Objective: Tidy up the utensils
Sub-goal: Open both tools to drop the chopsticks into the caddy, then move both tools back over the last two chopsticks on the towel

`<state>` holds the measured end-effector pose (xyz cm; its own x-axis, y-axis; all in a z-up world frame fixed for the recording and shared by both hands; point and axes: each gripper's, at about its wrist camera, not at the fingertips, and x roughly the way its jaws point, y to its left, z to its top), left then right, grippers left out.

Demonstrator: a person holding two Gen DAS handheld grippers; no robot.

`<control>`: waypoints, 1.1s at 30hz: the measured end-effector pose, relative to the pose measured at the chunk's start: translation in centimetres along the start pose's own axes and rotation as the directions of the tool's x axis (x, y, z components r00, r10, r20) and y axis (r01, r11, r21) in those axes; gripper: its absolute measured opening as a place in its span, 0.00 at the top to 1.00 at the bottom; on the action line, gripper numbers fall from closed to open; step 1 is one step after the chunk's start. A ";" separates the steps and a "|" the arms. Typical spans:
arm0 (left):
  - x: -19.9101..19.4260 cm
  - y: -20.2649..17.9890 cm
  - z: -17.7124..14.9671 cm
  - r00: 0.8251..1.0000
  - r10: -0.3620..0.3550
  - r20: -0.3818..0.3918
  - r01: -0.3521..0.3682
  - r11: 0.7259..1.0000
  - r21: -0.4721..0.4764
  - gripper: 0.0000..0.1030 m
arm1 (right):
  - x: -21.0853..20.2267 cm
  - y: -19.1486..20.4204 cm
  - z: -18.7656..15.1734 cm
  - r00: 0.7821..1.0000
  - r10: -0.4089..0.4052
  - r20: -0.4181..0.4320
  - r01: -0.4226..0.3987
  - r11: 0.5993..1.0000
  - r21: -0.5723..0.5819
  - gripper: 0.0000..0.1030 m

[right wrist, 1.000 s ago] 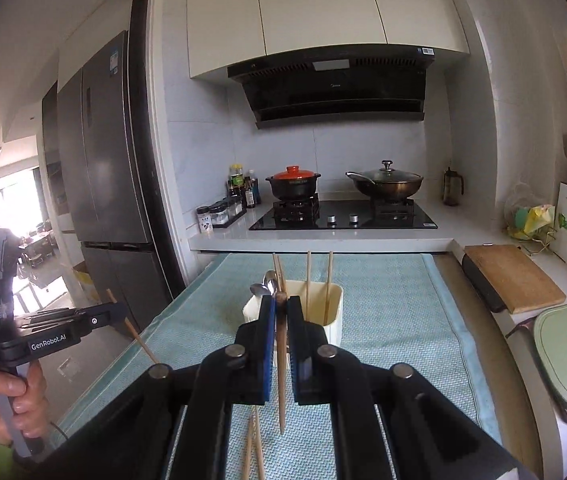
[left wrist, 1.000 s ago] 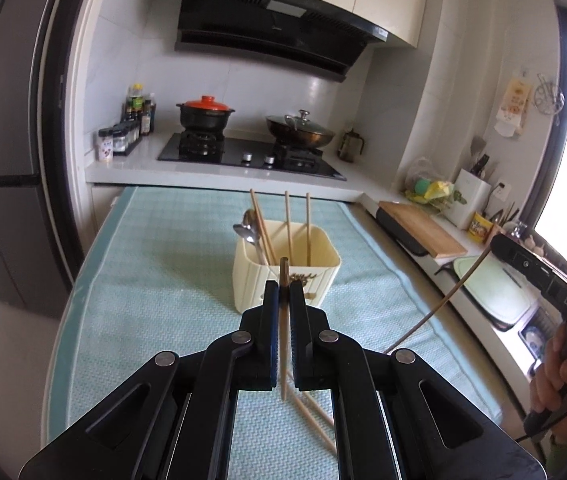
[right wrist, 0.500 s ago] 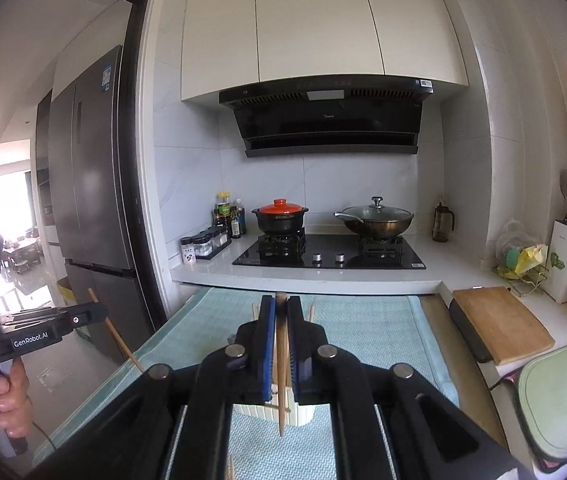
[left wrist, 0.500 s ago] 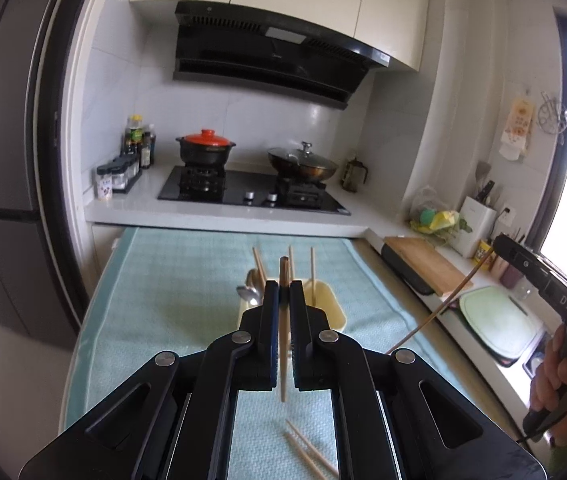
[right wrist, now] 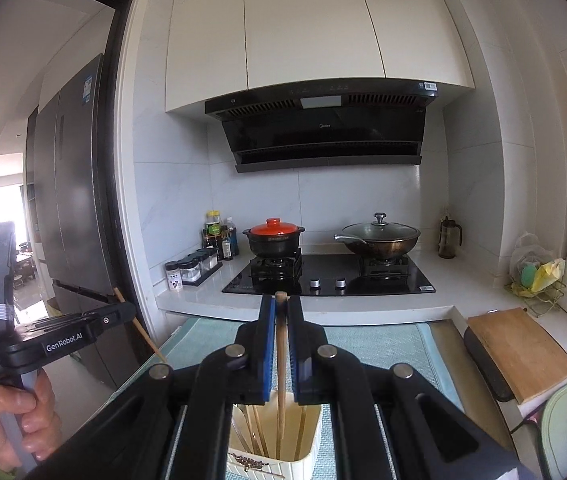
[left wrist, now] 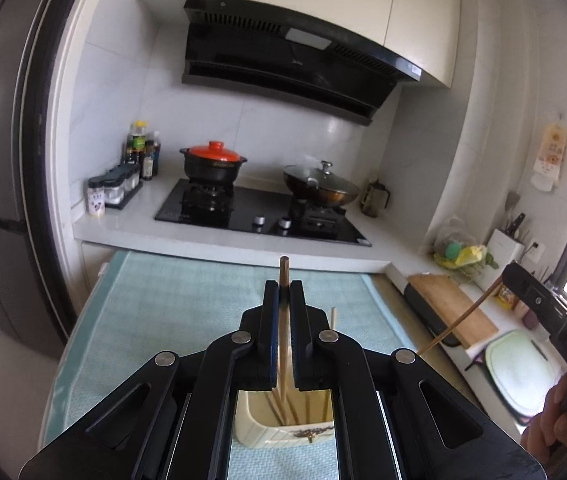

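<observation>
My left gripper (left wrist: 283,292) is shut on a wooden chopstick (left wrist: 283,344) held upright, its lower end above or inside the cream utensil holder (left wrist: 283,430) just below the jaws. My right gripper (right wrist: 281,306) is shut on another wooden chopstick (right wrist: 280,368), also upright, its tip down in the same holder (right wrist: 275,454), which holds several chopsticks. The right gripper with its chopstick (left wrist: 459,322) shows at the right of the left wrist view. The left gripper with its chopstick (right wrist: 141,328) shows at the left of the right wrist view.
The holder stands on a teal cloth (left wrist: 171,312) over the table. Behind is a counter with a stove, a red-lidded pot (left wrist: 213,162) and a wok (left wrist: 319,190). A cutting board (right wrist: 519,350) and a green tray (left wrist: 523,368) lie at right. A fridge (right wrist: 71,208) stands at left.
Both grippers have moved forward and tilted up over the holder, each carrying its chopstick. The holder has slid from mid-frame to under the jaws. The loose chopsticks on the cloth have left view.
</observation>
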<state>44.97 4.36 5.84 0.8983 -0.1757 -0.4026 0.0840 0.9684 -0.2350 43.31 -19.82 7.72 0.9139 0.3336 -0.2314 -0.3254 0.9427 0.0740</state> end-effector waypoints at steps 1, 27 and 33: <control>1.1 0.1 -0.3 1.000 0.003 -0.018 -0.003 1.000 0.001 0.97 | 1.2 0.0 -0.3 1.000 0.004 -0.020 -0.004 1.000 -0.003 0.94; 1.1 1.3 -3.4 0.989 0.083 -0.121 -0.072 0.994 0.085 0.24 | 7.5 -0.9 -0.9 0.980 0.053 -0.194 -0.047 0.998 0.034 0.45; -5.5 1.8 -9.4 0.973 0.134 -0.190 -0.112 0.986 0.125 0.11 | -1.3 0.4 -5.1 0.973 0.054 -0.226 -0.062 0.998 -0.031 0.45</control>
<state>36.09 5.41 -0.68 0.8031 -0.0744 -0.5911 0.0365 0.9965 -0.0758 40.78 -19.95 3.06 0.8166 0.3733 -0.4403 -0.3889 0.9195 0.0583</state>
